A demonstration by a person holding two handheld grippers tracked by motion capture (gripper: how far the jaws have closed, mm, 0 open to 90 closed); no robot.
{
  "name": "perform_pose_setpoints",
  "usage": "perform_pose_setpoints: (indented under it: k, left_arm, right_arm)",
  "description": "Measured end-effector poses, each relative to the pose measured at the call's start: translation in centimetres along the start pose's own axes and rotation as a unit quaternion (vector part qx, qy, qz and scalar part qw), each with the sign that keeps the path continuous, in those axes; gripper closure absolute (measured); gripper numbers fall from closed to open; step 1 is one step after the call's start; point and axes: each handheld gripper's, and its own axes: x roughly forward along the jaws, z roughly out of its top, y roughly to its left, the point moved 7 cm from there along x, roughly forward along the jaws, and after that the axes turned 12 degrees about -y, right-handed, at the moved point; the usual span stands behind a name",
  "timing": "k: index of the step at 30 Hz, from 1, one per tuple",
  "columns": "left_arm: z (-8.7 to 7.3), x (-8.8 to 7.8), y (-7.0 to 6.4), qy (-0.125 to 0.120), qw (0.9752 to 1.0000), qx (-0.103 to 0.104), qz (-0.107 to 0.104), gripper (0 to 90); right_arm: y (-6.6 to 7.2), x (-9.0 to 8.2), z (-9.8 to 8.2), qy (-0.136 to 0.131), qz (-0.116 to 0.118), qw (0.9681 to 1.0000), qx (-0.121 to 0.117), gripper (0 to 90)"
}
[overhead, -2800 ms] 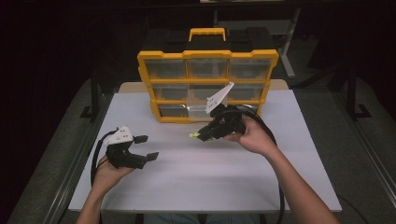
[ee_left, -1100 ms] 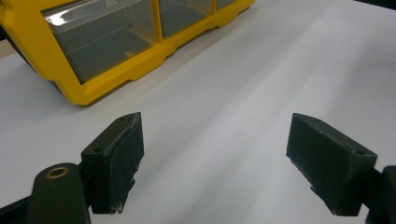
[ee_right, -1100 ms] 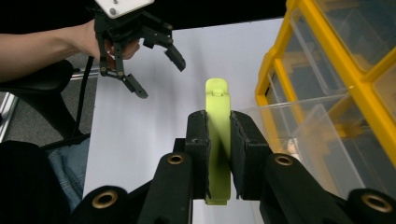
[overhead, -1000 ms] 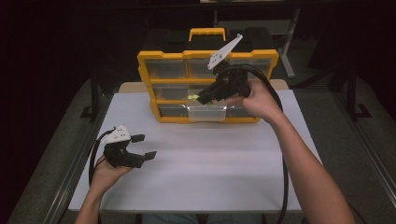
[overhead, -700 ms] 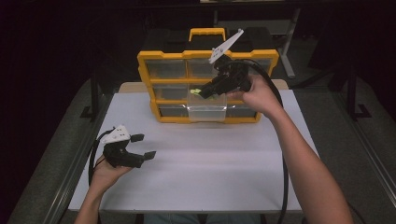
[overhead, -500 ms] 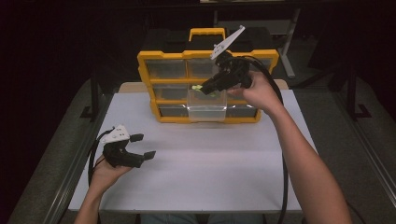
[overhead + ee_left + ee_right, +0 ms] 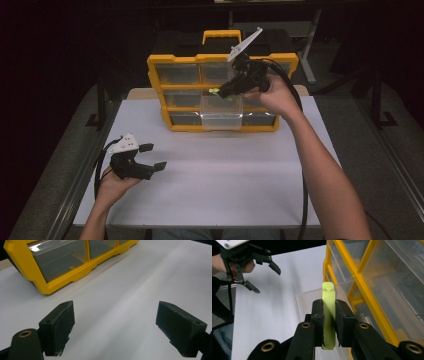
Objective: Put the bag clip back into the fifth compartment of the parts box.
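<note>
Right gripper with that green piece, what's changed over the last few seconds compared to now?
The right gripper, shut on the green piece throughout, rose from low over the table in front of the yellow organizer and moved away from the person; it now holds the piece above the pulled-out clear drawer. Nothing was let go. The left gripper stayed open near the table's left edge; the organizer and its drawer did not move.
</note>
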Motion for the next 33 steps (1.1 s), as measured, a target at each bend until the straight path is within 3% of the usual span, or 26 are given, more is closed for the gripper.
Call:
perform_pose_setpoints:
  k: [7, 16, 33]
  left_arm:
    - [0.0, -0.1, 0.2, 0.000, 1.0000, 0.009, -0.001, 15.1]
    - [0.0, -0.1, 0.3, 0.005, 0.9998, 0.017, -0.002, 15.1]
    - [0.0, -0.2, 0.2, 0.003, 1.0000, 0.007, -0.002, 15.1]
  right_arm:
    - [-0.3, 0.4, -0.4, 0.005, -0.013, 0.9999, -0.003, 76.7]
    - [-0.2, 1.3, -1.3, 0.015, -0.010, 0.9998, 0.002, 76.6]
    - [-0.3, 2.1, -2.4, 0.020, -0.009, 0.9997, 0.009, 76.5]
